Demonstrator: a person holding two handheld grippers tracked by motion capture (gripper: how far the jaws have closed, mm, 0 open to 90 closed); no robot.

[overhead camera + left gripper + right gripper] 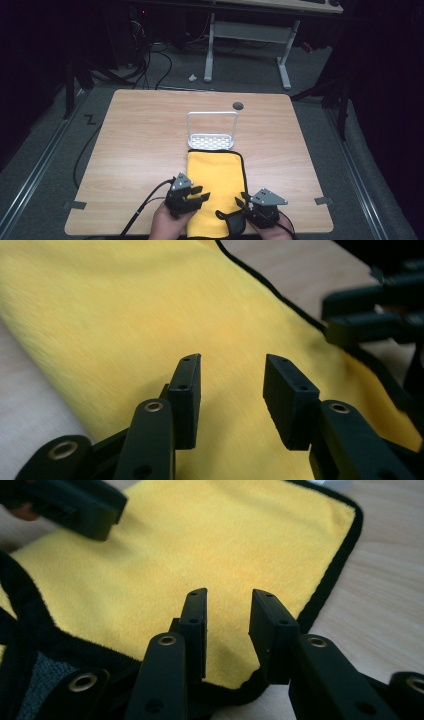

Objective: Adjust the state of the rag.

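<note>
A yellow cloth (215, 172) with black edging lies folded on the wooden table (140, 130), reaching to the near edge. My left gripper (202, 194) hovers over the cloth's near left part, jaws open, with bare yellow fabric (150, 305) below them. My right gripper (239, 200) stands at the cloth's near right corner, open as well. In the right gripper view (227, 597) the jaws hang just above the black hem and yellow pile (210, 545). A turned-up corner shows a grey underside (30, 690). Each gripper view also shows the other gripper, the right (370, 310) and the left (75, 505).
A small white metal rack (211, 131) with a perforated base stands just beyond the cloth's far end. A grey round cap (238, 105) sits in the tabletop behind it. Past the table are a white-legged desk (247, 35) and floor cables (150, 60).
</note>
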